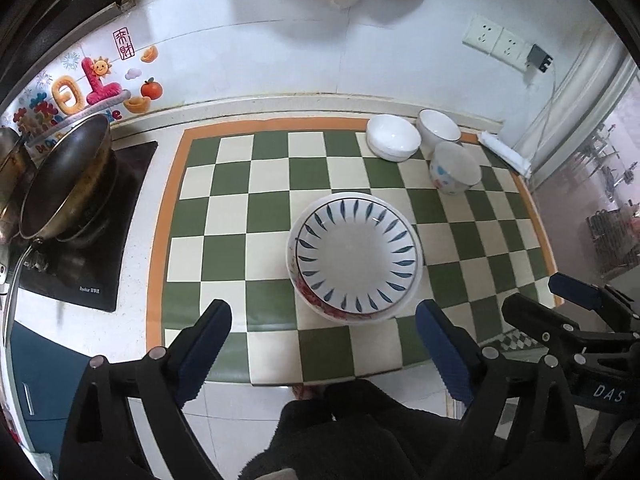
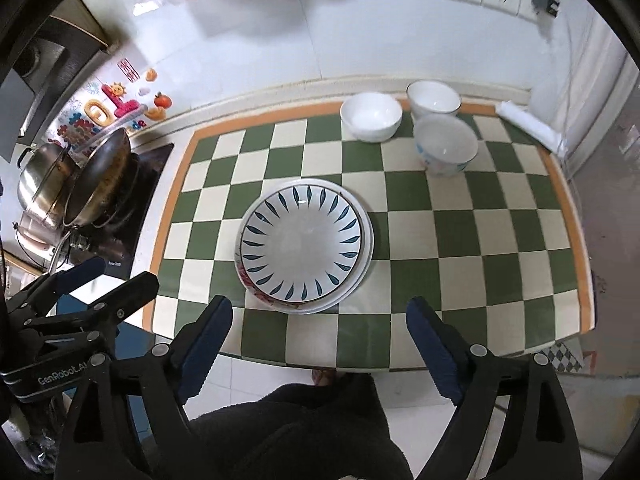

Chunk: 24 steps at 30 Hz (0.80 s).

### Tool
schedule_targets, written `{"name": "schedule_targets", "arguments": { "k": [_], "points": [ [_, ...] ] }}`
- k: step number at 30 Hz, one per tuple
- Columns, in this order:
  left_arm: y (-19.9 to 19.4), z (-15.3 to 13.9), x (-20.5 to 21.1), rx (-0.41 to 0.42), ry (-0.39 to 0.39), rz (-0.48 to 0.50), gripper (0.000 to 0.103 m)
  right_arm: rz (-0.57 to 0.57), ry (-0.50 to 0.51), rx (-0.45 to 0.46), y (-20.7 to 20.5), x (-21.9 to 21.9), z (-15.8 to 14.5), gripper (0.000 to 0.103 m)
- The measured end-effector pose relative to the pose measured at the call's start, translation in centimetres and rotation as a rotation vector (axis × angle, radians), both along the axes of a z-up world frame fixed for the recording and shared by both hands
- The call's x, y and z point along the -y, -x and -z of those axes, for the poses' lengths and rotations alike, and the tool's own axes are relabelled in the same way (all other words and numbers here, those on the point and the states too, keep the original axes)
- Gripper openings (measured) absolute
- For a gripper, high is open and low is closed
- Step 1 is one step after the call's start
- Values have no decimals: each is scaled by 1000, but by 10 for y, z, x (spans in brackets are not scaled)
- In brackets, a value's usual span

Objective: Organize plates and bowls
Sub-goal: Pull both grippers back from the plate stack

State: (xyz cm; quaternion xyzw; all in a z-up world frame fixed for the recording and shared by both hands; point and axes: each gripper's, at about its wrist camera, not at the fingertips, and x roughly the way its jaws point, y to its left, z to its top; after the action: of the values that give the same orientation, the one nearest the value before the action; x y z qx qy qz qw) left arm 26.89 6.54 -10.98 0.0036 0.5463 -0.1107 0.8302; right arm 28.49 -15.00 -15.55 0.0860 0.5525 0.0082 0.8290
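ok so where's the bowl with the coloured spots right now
In both wrist views the spotted bowl stands at the far right of the checked mat, just in front of the gold-rimmed white bowl and right of the plain white bowl.

Our two handheld grippers, black frames and blue pads

Our left gripper (image 1: pixel 324 344) and right gripper (image 2: pixel 320 340) show silver rivets, ribbed navy pads, white lettering; we wear dark fleecy clothing (image 2: pixel 296 432).
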Motion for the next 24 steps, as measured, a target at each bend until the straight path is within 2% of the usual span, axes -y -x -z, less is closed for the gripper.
{"name": "schedule_targets", "arguments": {
  "k": [3, 7, 15, 19, 24],
  "points": [
    [7, -8, -2, 20, 1, 6, 94, 13, 2, 18, 14, -4, -15, 92],
    [11, -9, -4, 8, 19, 22, 94, 28, 5, 28, 24, -7, -24, 93],
    [4, -10, 4, 21, 46, 42, 94, 53, -47, 8, 20, 2, -19, 94],
    [-19, -4, 14, 20, 55, 19, 94, 55, -122, -3, 2, 21, -9, 94],
    [-73, 13, 39, 6, 38, -22, 94, 60, -205, -8, -46, 60, 10, 94]
  ]
}}
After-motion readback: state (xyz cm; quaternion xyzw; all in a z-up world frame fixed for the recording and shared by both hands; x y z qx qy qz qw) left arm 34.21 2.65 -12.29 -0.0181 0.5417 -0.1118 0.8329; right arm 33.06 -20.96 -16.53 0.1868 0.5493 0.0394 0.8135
